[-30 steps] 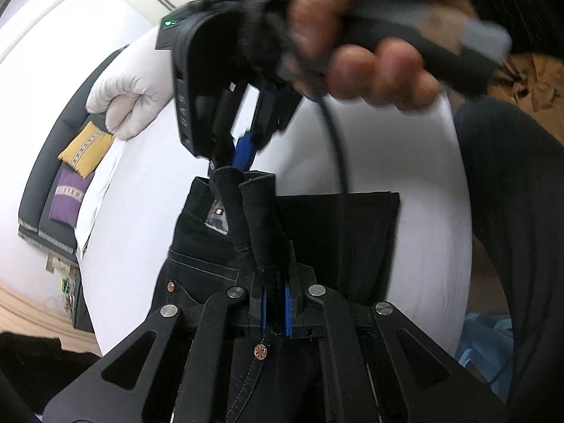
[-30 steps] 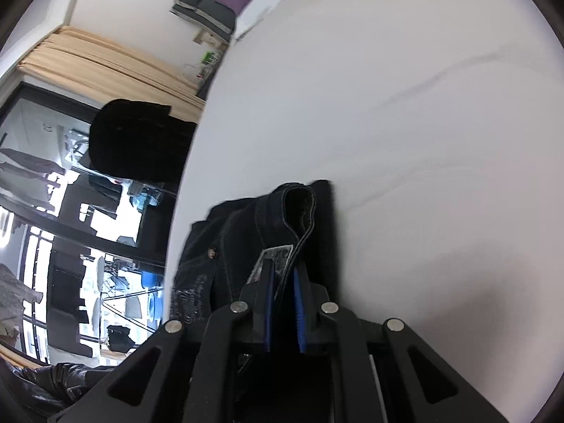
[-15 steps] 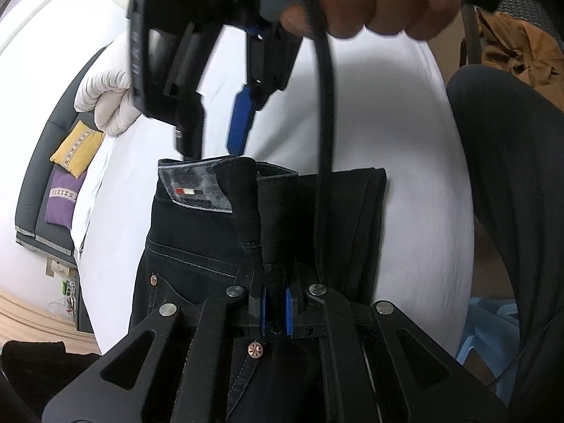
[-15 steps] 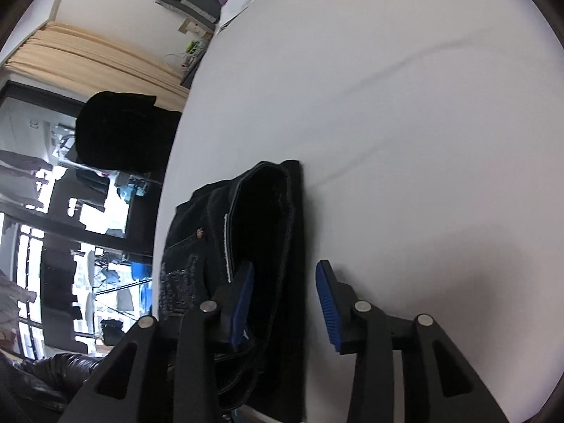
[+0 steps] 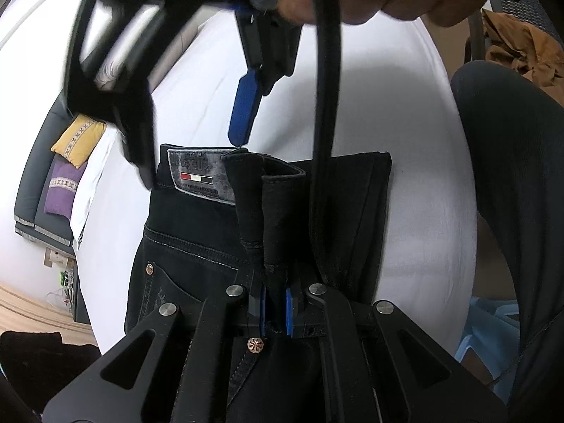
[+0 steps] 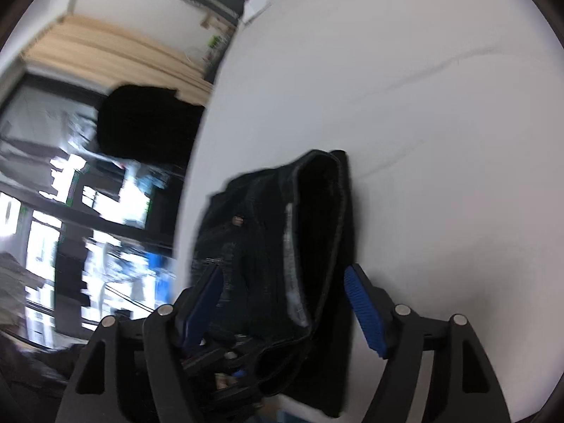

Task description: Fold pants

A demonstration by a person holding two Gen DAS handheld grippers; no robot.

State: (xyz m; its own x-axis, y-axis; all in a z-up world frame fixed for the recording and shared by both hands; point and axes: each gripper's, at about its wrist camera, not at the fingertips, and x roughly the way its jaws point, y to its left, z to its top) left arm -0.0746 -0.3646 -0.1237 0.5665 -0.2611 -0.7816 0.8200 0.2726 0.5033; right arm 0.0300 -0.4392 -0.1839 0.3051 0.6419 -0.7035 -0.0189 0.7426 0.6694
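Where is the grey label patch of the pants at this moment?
In the left wrist view, the grey label patch sits on the waistband of the pants, left of the raised fold held by the left gripper.

Your pants (image 5: 197, 243) are matt black denim with pale stitching, shiny metal rivets and a worn grey patch (image 5: 201, 178); your left gripper (image 5: 274, 312) is matt black plastic with ribbed blue pads and bright metal pins; the white sheet (image 6: 423, 105) looks smooth, faintly creased cloth.

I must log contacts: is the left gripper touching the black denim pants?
Touching. In the left wrist view, the left gripper has its blue pads shut on a raised fold of the black denim pants, no gap.
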